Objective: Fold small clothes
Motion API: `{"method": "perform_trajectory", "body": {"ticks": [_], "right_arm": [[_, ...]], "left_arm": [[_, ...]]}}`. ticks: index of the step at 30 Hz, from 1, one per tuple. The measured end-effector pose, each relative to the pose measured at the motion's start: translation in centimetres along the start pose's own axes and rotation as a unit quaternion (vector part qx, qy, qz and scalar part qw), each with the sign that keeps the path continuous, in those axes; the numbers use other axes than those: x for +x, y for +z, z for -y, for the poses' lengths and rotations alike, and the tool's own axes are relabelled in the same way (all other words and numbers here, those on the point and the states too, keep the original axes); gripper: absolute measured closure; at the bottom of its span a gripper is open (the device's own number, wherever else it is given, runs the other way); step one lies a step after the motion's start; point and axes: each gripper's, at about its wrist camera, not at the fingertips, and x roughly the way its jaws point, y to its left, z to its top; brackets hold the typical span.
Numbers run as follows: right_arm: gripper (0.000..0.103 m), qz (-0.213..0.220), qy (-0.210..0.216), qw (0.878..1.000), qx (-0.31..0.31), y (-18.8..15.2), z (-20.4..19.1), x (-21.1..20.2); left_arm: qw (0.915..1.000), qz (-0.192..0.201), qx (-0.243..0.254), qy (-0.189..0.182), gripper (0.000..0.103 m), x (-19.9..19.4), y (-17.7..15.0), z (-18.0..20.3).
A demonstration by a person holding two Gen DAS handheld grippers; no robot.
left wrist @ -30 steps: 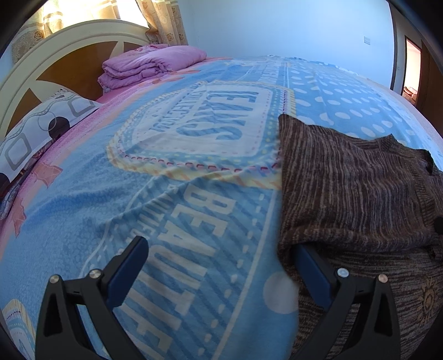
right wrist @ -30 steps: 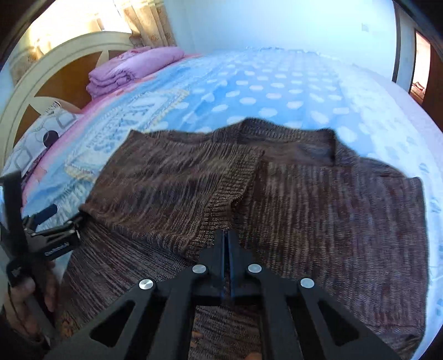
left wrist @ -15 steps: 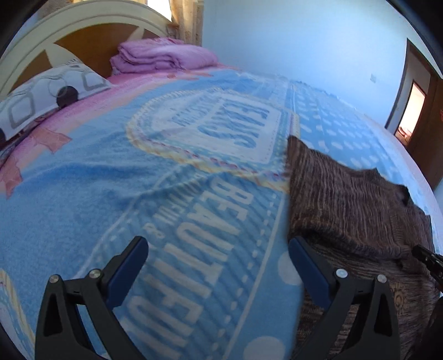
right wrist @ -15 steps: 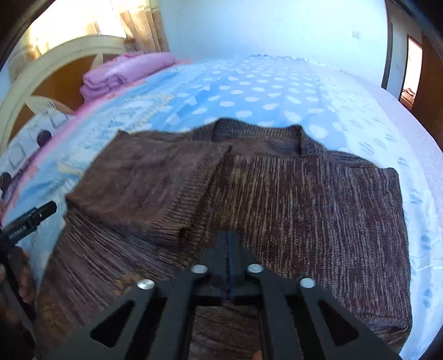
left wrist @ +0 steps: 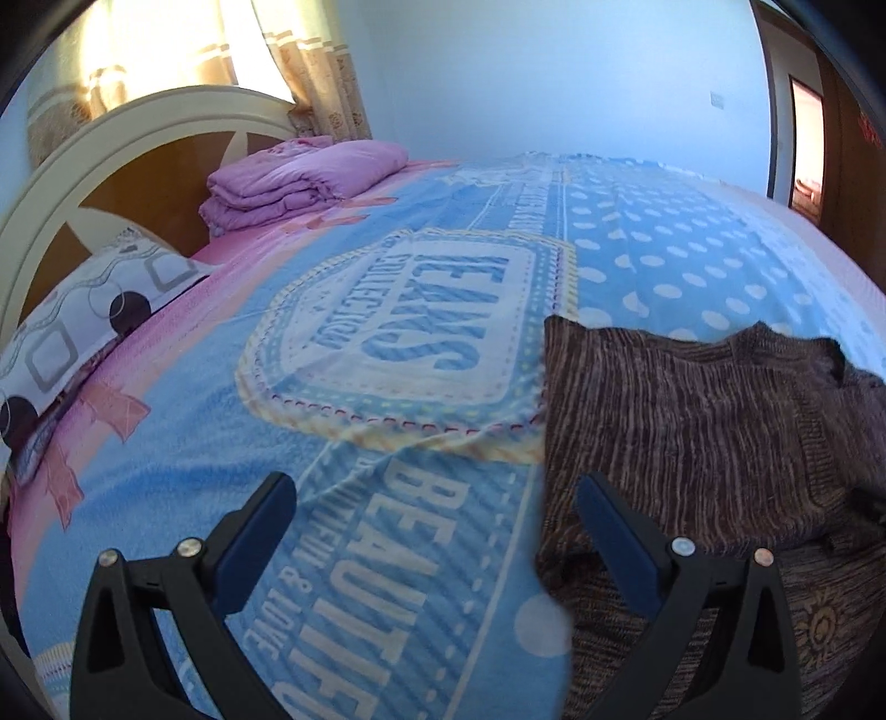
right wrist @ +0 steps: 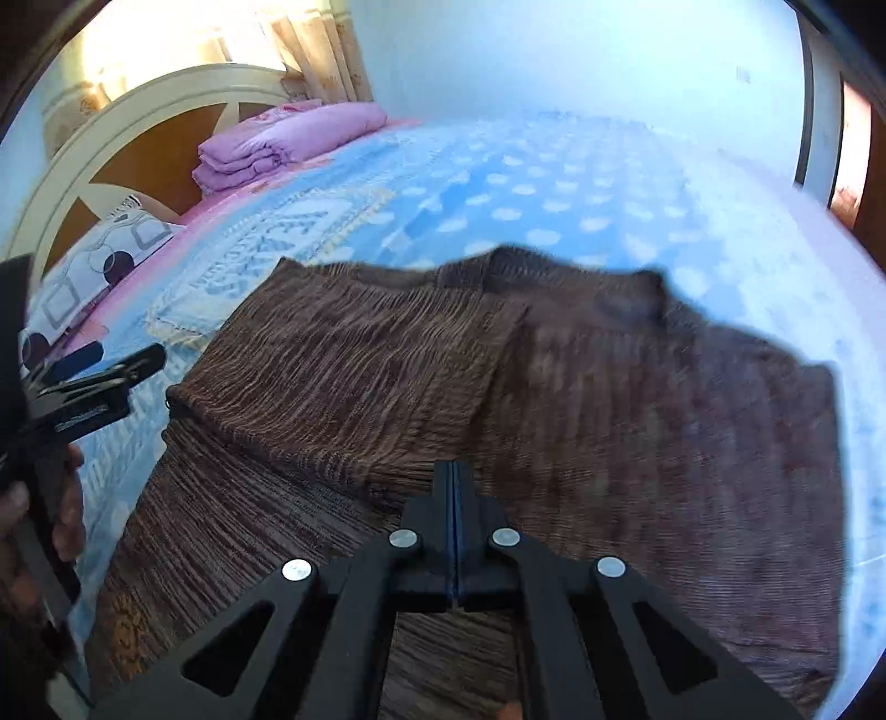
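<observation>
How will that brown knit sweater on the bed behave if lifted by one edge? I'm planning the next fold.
The brown knit sweater will probably droop limply: its folded-over sleeve lies soft and wrinkled. The ribbed knit likely grips rather than slides on the fleecy blanket.

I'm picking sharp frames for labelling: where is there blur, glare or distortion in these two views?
Left wrist view: mostly sharp; the sunlit curtained window is blown out, and fisheye bulges the blue printed blanket. Right wrist view: motion blur smears the brown striped knit sweater and the polka-dot area; the shut right tool stays crisp.
</observation>
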Motion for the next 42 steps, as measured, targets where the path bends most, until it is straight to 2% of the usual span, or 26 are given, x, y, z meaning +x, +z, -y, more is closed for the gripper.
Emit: {"method": "perform_trajectory", "body": {"ticks": [3, 6, 7, 10, 13, 15, 16, 17, 19, 22, 26, 27, 30, 31, 32, 33, 34, 38, 41, 42], "right_arm": [[0.103, 0.004, -0.02, 1.0, -0.004, -0.1, 1.0, -0.7], [0.103, -0.007, 0.012, 1.0, 0.021, -0.2, 1.9, -0.2], [0.1, -0.004, 0.021, 0.999, 0.032, -0.1, 2.1, -0.1], [0.046, 0.005, 0.049, 0.998, 0.042, 0.0, 1.6, 0.2], [0.046, -0.004, 0.061, 0.997, 0.043, 0.2, 0.7, 1.3], [0.069, -0.026, 0.054, 0.997, 0.044, 0.1, 0.3, 2.7], [0.086, -0.026, 0.041, 0.998, 0.041, 0.0, 0.2, 2.9], [0.098, -0.019, 0.038, 0.998, 0.039, 0.0, 0.2, 2.6], [0.098, -0.013, 0.045, 0.998, 0.042, -0.1, 0.5, 1.4], [0.099, 0.002, 0.032, 0.999, 0.019, -0.4, 0.4, -0.5], [0.099, 0.0, -0.006, 1.0, -0.003, -1.3, 0.4, -0.5], [0.099, -0.01, -0.003, 1.0, -0.003, -1.6, 0.5, 0.2], [0.092, -0.004, 0.013, 1.0, 0.003, -1.7, 0.9, 0.1], [0.072, 0.003, 0.02, 1.0, 0.011, -1.6, 1.2, -0.4], [0.045, 0.013, 0.03, 0.999, 0.019, -1.5, 1.6, -1.0], [0.041, 0.028, 0.037, 0.999, 0.026, -1.4, 2.0, -1.9], [0.041, 0.034, 0.031, 0.999, 0.029, -1.3, 2.3, -2.4], [0.041, 0.04, -0.041, 0.998, 0.028, -1.3, 3.9, -3.5], [0.041, 0.023, -0.091, 0.995, 0.045, -1.7, 6.2, -3.2], [0.041, 0.016, -0.106, 0.993, 0.053, -2.3, 7.1, -3.0]], "left_arm": [[0.9999, -0.009, 0.013, 0.002, 0.0, 0.5, -0.4, 0.6], [0.9999, -0.014, 0.002, 0.005, 0.0, 1.0, -0.7, 0.5], [0.9998, -0.018, -0.006, 0.003, 0.0, 1.2, -0.7, 0.3], [0.9997, -0.02, -0.011, 0.008, 0.0, 1.1, -0.8, 0.2], [0.9998, -0.016, -0.007, 0.009, 0.0, 0.9, -0.5, 0.2], [0.9998, -0.015, -0.005, 0.011, 0.0, 0.9, -0.2, 0.4], [0.9998, -0.016, -0.003, 0.01, 0.0, 0.9, -0.1, 0.5], [0.9998, -0.016, -0.002, 0.008, 0.0, 0.9, 0.1, 0.6], [0.9999, -0.015, 0.003, 0.005, 0.0, 0.7, 0.2, 0.7], [0.9999, -0.011, 0.012, -0.002, 0.0, 0.4, 0.2, 1.1], [0.9989, -0.03, 0.035, 0.011, 0.0, 1.5, -0.5, 2.1], [0.9984, -0.037, 0.041, 0.012, 0.0, 1.8, -0.8, 2.4], [0.9975, -0.035, 0.057, 0.025, 0.0, 2.0, -1.2, 2.8], [0.9976, -0.033, 0.056, 0.026, 0.0, 1.8, -1.1, 2.8], [0.9979, -0.027, 0.052, 0.026, 0.0, 1.4, -0.8, 2.6], [0.9984, -0.02, 0.047, 0.027, 0.0, 1.1, -0.5, 2.4], [0.9986, -0.013, 0.043, 0.029, 0.0, 0.9, -0.1, 2.3], [0.998, 0.002, 0.047, 0.043, 0.0, 1.4, 1.3, 2.5], [0.9916, -0.044, 0.09, 0.082, 0.0, 4.7, 0.2, 3.5], [0.9929, -0.037, 0.08, 0.08, 0.0, 4.7, -0.1, 3.2]]}}
